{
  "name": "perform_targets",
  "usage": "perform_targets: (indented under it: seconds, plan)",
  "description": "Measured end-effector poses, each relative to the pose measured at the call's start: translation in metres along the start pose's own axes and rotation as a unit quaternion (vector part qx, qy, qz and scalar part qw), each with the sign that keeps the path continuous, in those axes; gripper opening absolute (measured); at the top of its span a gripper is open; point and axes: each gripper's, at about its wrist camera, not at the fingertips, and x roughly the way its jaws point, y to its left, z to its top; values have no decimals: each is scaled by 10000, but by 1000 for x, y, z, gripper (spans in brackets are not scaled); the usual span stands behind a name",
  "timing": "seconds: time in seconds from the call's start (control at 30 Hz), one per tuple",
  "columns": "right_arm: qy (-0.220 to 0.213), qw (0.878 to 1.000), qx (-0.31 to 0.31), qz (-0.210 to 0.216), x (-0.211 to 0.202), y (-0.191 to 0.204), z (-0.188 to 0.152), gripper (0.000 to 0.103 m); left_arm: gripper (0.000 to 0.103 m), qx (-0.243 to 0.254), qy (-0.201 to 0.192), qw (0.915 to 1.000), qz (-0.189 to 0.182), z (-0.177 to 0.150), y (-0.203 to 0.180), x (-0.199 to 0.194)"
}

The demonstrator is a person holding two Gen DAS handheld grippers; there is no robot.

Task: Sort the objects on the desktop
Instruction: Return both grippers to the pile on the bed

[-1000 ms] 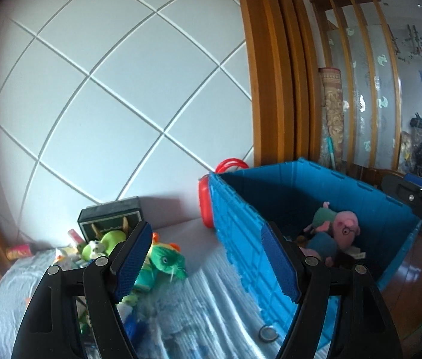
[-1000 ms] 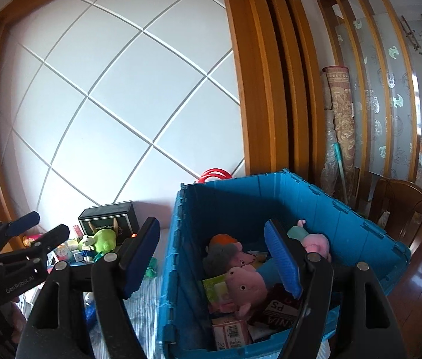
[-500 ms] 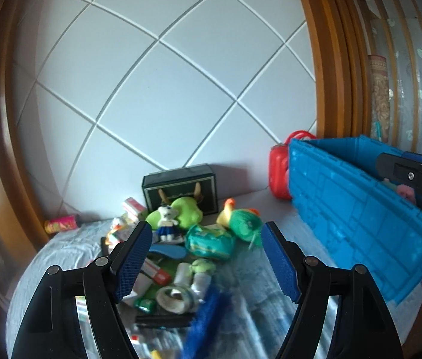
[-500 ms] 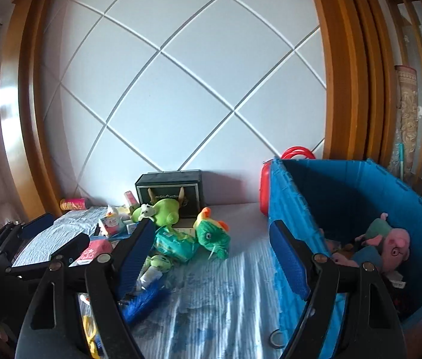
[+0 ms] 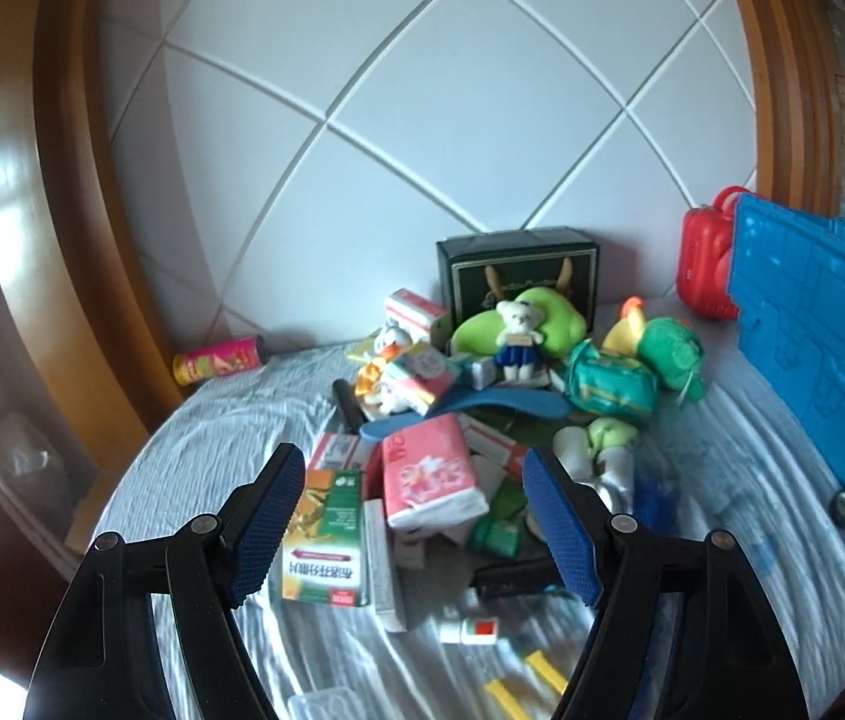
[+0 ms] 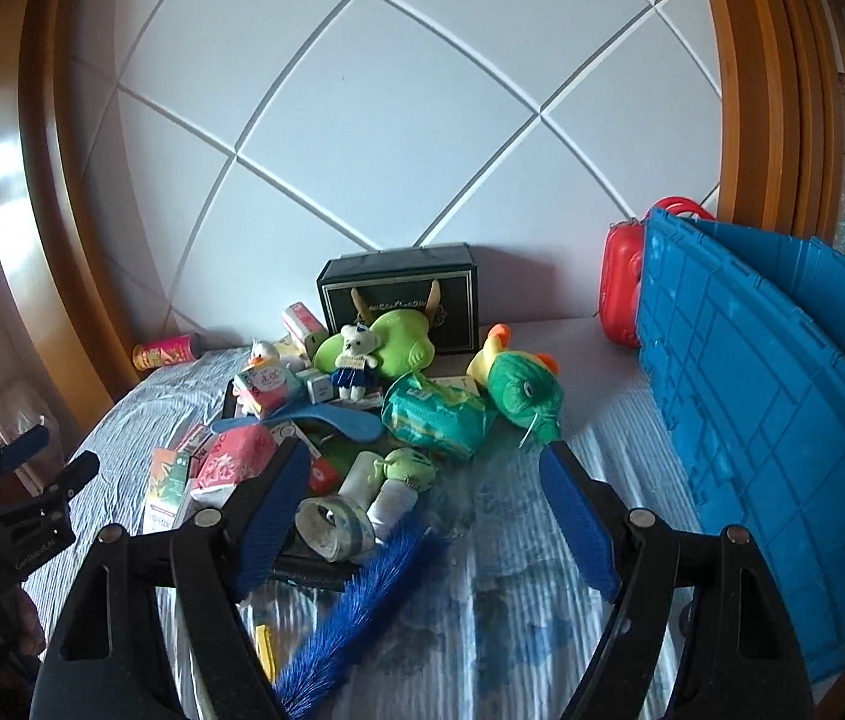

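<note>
A heap of small objects lies on the striped cloth: a pink tissue pack (image 5: 431,474), a green and orange box (image 5: 326,534), a green plush fish (image 6: 521,393), a teal wipes pack (image 6: 434,411), a small white bear (image 6: 353,360) on a green plush (image 6: 401,345), and a blue fuzzy brush (image 6: 362,606). My left gripper (image 5: 416,525) is open and empty, above the tissue pack. My right gripper (image 6: 422,519) is open and empty, over a tape roll (image 6: 332,525). The left gripper also shows at the left edge of the right wrist view (image 6: 32,468).
A blue plastic crate (image 6: 782,420) stands at the right, with a red case (image 6: 620,294) behind it. A black box (image 6: 401,294) stands against the white padded wall. A pink can (image 5: 218,360) lies at the far left by the wooden frame.
Both grippers have swung left from the blue crate to the heap of objects and moved closer to it. Both stay open and empty.
</note>
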Motion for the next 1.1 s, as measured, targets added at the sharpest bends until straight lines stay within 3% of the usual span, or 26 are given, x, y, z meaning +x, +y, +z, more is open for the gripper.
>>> perform_targets:
  seconds: [0.27,0.63,0.87,0.97,1.1]
  plan:
    - [417,9975,-308,471,64,28,-5,79,75,-348,518,9971,427,-27,34,33]
    - [756,9932,-474,741,121,3,-7,79,75,-575,787,9937,553,-42,23,62]
    - [1085,9904,-420,745,140,1,-22,79,75,-316,1196,9923,32,-30,4,128]
    - [1081,9913,-334,679,142,-1,-20,79,75,-387,1549,9858,-521,-22,2,165]
    - [1060,9923,-216,596,142,-5,-18,79,75,-434,1901,9771,-853,-15,1,207]
